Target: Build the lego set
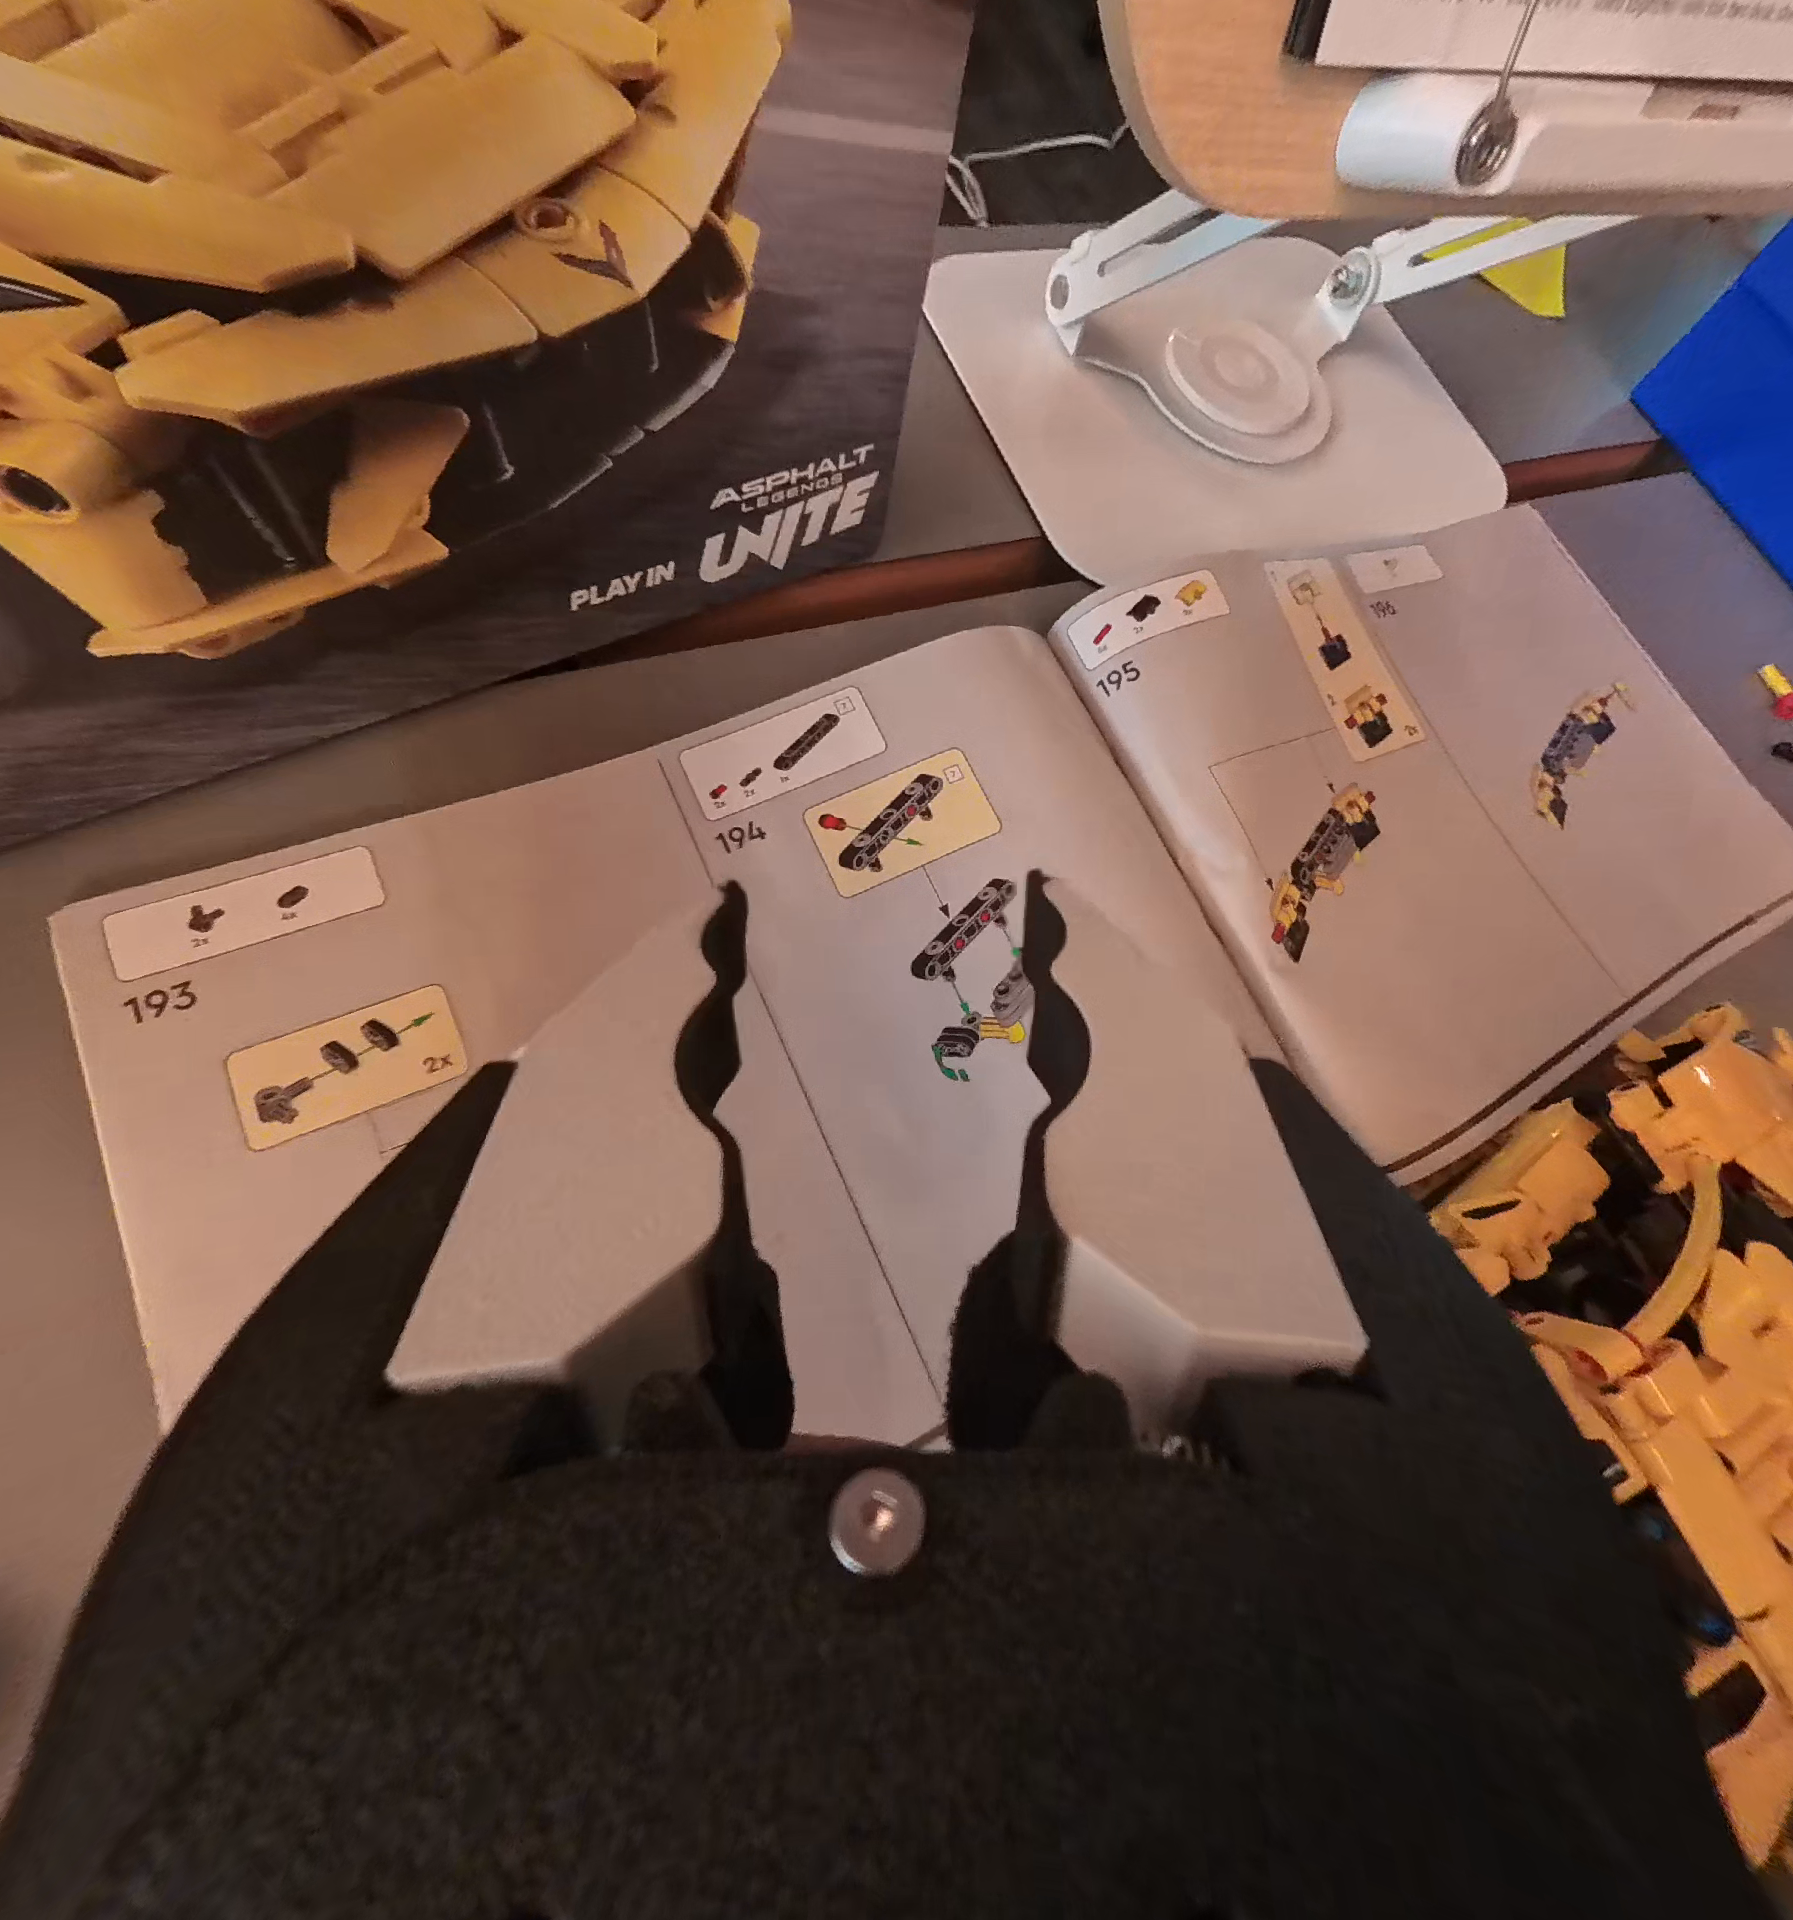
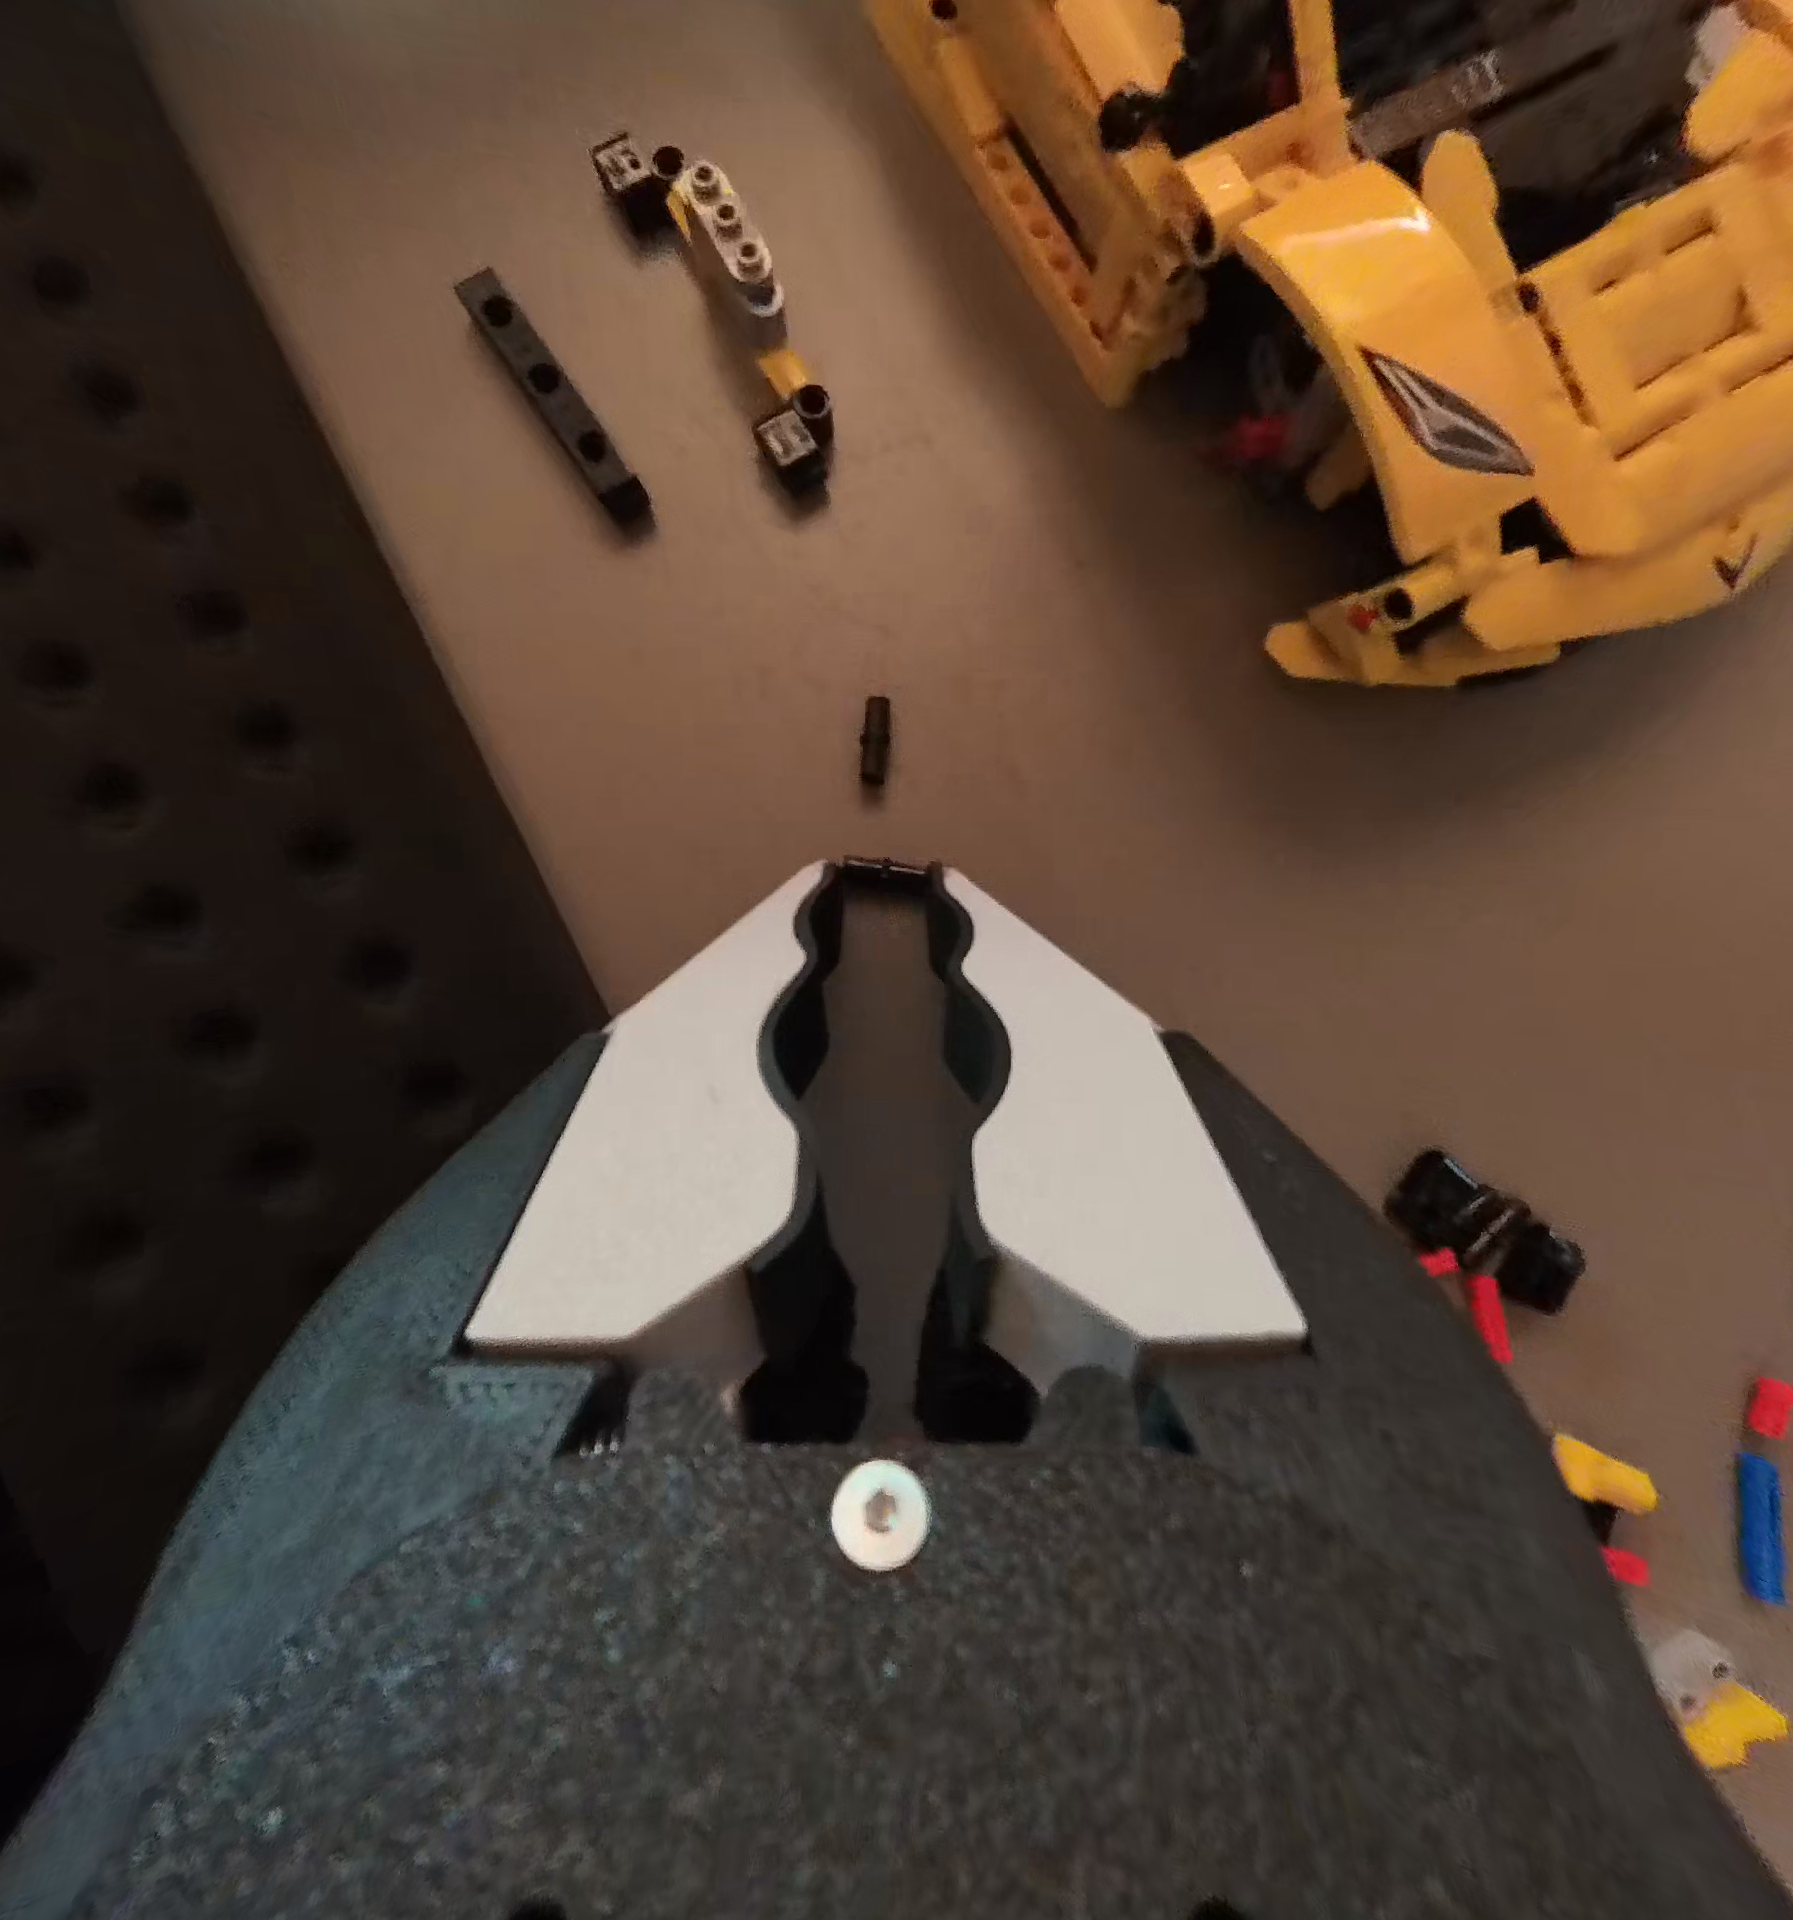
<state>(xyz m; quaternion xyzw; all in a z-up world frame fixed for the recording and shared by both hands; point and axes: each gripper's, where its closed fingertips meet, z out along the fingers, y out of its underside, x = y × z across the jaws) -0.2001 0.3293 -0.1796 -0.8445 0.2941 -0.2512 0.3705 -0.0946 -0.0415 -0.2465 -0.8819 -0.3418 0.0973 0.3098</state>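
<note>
Grey-brown tabletop (image 2: 1131, 935) underfoot of everything, matte, warmly lit; along its left edge in the right wrist view, a dark panel (image 2: 144, 623) dotted with rows of holes.

At the far side in the left wrist view, leaning upright, the set's box (image 1: 404, 364) with a printed yellow car. Beside it, to the right, a white stand (image 1: 1214, 416) on a flat plate, carrying a pale wooden board (image 1: 1224, 114); past that, a blue sheet (image 1: 1765, 416).

Flat on the table in front of the box, an open instruction booklet (image 1: 975, 1039) showing building steps. Just off its lower right corner, the partly built yellow lego car (image 1: 1650, 1351); same car (image 2: 1494, 364) at upper right in the right wrist view, nose toward the camera.

Left gripper (image 1: 881, 894) poised over the booklet, jaws spread wide, nothing between them.

Right gripper (image 2: 887, 871) low over bare table, fingers drawn narrow and pinching a small black pin (image 2: 887, 869) crosswise at the tips.

Just ahead of it, lying loose, a second black pin (image 2: 875, 740). Farther on, a black beam with holes (image 2: 549, 395) and, beside it but apart, a small grey, yellow and black subassembly (image 2: 736, 301).

To the right, scattered loose pieces (image 2: 1619, 1403) in black, red, blue and yellow.
</note>
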